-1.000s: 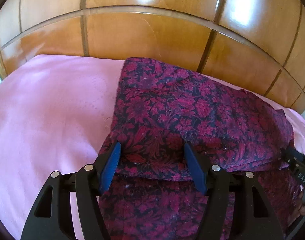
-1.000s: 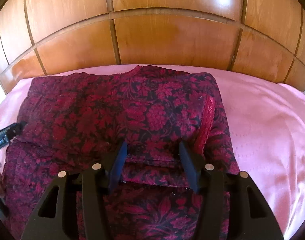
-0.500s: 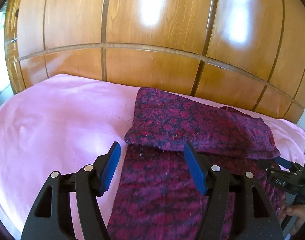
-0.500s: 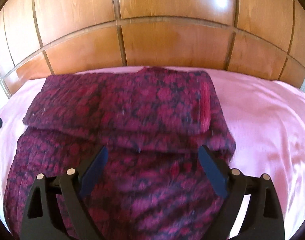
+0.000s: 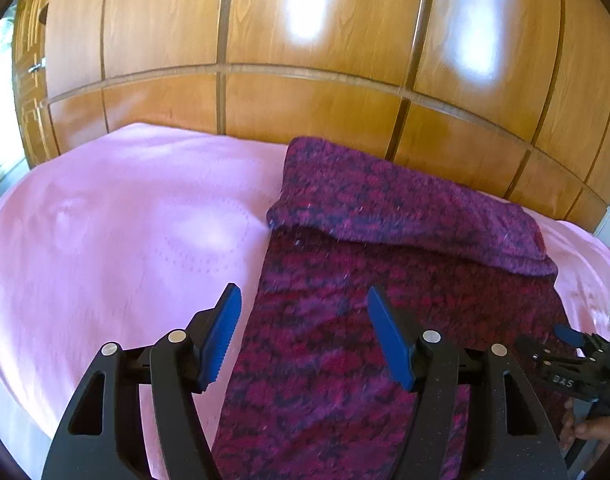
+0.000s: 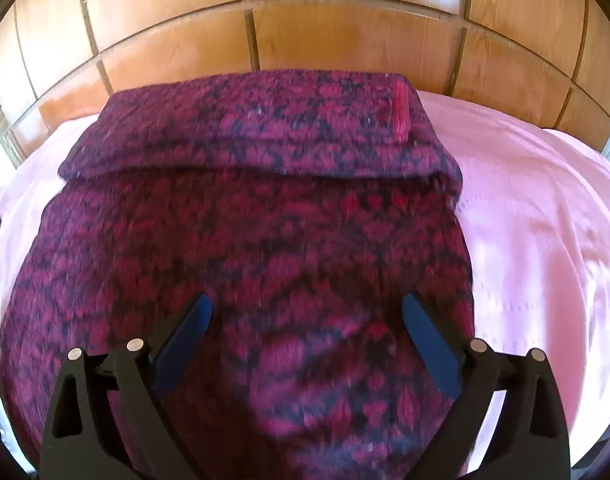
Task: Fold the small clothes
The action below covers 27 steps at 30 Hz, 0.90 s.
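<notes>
Now between folds: patterned garment [image 6: 241, 248] lies flat on the pink bedsheet [image 5: 117, 236], far end doubled over; left gripper [image 5: 301, 336] jaws spread and empty, right gripper [image 6: 307, 340] jaws opening, nothing pinched; next move likely needs both regripping the near hem.

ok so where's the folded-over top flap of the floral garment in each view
Left wrist view: folded flap lies right of centre, slanting down toward the right.
Right wrist view: folded flap spans the upper centre.
Shared landmark: the wooden panelled wall right behind it.
</notes>
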Tool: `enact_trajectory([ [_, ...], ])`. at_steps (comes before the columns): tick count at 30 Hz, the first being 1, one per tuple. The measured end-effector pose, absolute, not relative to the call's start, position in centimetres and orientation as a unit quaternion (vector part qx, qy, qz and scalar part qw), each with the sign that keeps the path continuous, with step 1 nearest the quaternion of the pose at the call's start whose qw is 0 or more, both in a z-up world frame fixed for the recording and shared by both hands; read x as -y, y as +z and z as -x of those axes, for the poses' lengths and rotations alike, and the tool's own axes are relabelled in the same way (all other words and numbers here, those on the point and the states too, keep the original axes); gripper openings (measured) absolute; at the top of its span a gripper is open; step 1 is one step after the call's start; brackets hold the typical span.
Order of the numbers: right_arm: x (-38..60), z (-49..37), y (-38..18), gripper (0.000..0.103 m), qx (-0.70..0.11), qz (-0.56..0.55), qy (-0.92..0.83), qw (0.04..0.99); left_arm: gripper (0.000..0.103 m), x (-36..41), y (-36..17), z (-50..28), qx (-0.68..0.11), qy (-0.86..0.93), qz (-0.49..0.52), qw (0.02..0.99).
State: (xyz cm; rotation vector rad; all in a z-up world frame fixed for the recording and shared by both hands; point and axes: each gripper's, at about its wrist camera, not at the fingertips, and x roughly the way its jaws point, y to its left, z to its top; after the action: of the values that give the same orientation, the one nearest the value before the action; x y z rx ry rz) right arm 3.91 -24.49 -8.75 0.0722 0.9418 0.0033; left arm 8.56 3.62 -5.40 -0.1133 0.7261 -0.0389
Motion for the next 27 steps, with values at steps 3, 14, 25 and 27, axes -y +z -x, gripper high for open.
enact_trajectory([
  [3,24.7,-2.5,-8.8,0.096,-0.456,-0.035,0.004,0.889,0.064,-4.2,-6.2,-8.2,-0.364,-0.015,0.055,0.93],
  [14,25.0,1.2,-8.5,0.096,-0.463,-0.016,0.007,0.886,0.064,-6.1,-8.5,-6.5,-0.392,-0.003,0.05,0.919],
  [25,28.5,5.6,-7.4,0.095,-0.455,-0.062,-0.005,0.888,0.064,-10.1,-10.5,-1.7,-0.426,-0.013,0.08,0.901],
  [27,29.2,6.2,-7.7,0.091,-0.463,-0.075,-0.002,0.883,0.064,-10.5,-10.7,-0.8,-0.43,-0.021,0.091,0.898],
])
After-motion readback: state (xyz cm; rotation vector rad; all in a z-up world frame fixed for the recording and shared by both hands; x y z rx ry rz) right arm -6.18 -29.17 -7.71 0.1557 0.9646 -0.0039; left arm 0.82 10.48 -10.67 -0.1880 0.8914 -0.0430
